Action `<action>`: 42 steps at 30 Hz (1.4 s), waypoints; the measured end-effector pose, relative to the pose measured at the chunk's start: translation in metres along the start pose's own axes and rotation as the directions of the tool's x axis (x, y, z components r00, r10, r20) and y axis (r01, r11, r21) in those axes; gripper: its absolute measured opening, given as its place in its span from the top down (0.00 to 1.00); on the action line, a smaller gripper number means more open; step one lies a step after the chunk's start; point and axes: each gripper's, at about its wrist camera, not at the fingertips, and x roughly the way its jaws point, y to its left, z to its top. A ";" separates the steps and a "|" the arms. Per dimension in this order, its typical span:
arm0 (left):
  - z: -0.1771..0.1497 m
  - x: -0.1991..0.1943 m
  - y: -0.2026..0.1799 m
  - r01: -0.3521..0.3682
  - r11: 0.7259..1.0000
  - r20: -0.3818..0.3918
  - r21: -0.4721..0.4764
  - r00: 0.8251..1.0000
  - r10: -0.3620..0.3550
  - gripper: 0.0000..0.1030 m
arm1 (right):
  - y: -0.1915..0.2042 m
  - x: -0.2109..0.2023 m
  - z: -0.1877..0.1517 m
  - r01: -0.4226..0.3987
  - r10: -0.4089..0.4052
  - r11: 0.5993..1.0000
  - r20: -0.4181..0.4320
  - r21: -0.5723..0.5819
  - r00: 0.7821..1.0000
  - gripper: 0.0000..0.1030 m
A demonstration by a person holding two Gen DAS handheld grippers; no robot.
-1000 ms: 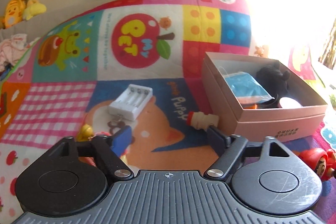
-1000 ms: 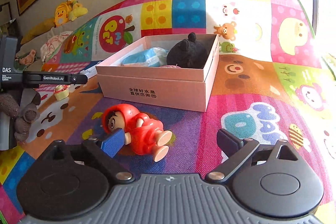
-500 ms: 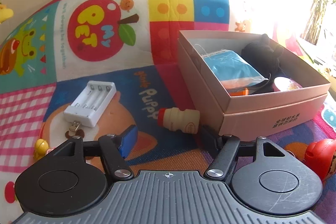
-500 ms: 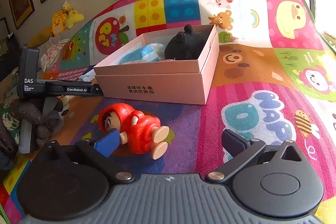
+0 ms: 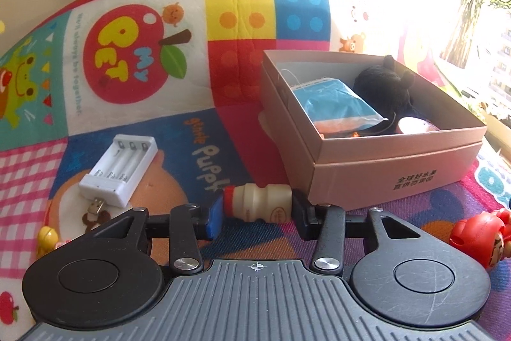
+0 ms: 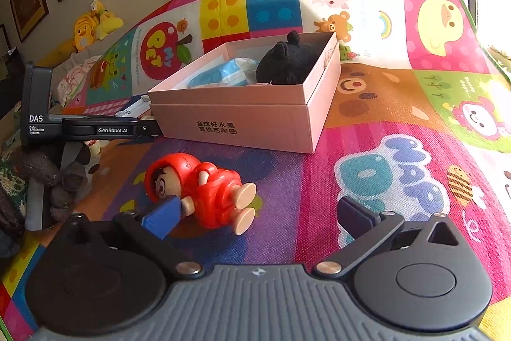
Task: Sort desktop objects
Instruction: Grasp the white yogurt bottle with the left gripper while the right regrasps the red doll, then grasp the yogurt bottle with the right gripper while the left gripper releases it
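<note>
A small cream bottle with a red cap (image 5: 258, 203) lies on its side on the colourful play mat, right in front of the pink cardboard box (image 5: 392, 168). My left gripper (image 5: 257, 213) is shut on it, one pad against the cap end and the other against the base. A red hooded doll (image 6: 204, 190) lies on the mat before the box (image 6: 242, 123). My right gripper (image 6: 258, 213) stands open low over the mat, its blue left pad touching or just short of the doll's head, its right finger well clear.
The box holds a black plush toy (image 5: 386, 85), a blue packet (image 5: 335, 107) and a pale round item. A white battery charger (image 5: 119, 170) and a small yellow toy (image 5: 48, 240) lie to the left. A gloved hand (image 6: 48, 178) holds the left gripper.
My left gripper moved forward and down to the bottle, and its jaws closed on both ends of it. The right gripper stayed beside the doll, open.
</note>
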 end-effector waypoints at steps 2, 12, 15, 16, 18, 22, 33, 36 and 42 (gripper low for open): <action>-0.009 -0.017 -0.003 0.000 1.000 0.003 -0.020 1.000 0.000 0.53 | 0.000 0.000 0.000 0.000 0.000 1.000 0.001 -0.001 1.000 0.00; -0.044 -0.080 -0.038 0.139 0.988 0.010 -0.072 0.990 -0.138 0.31 | 0.004 -0.005 0.014 0.025 -0.024 1.000 0.027 -0.005 0.999 0.00; -0.030 -0.078 -0.029 0.136 0.984 0.062 -0.113 0.990 -0.129 0.11 | 0.006 -0.011 0.037 0.053 -0.053 0.999 0.094 -0.002 0.994 0.01; -0.024 -0.076 -0.026 0.140 0.982 0.082 -0.125 0.988 -0.130 0.07 | 0.006 -0.011 0.046 0.077 -0.077 0.997 0.113 0.001 0.991 0.01; -0.010 -0.065 -0.020 0.175 0.975 0.109 -0.139 0.981 -0.161 0.06 | 0.003 -0.006 0.062 0.106 -0.108 0.994 0.121 0.021 0.987 0.03; 0.011 -0.033 -0.022 0.208 0.969 0.100 -0.132 0.976 -0.196 0.05 | -0.020 0.027 0.091 0.087 -0.093 0.989 0.046 0.121 0.995 0.03; 0.009 -0.016 -0.023 0.299 0.942 0.115 -0.155 0.952 -0.284 0.02 | -0.011 0.079 0.115 -0.002 0.004 0.998 -0.027 0.067 1.000 0.00; 0.005 -0.025 -0.021 0.274 0.949 0.112 -0.159 0.959 -0.258 0.02 | -0.006 0.085 0.116 -0.038 0.039 0.998 -0.038 0.041 0.999 0.00; -0.017 -0.065 -0.023 0.288 0.943 0.122 -0.165 0.955 -0.270 0.02 | 0.002 0.072 0.108 -0.082 0.080 0.996 -0.034 -0.045 0.996 0.00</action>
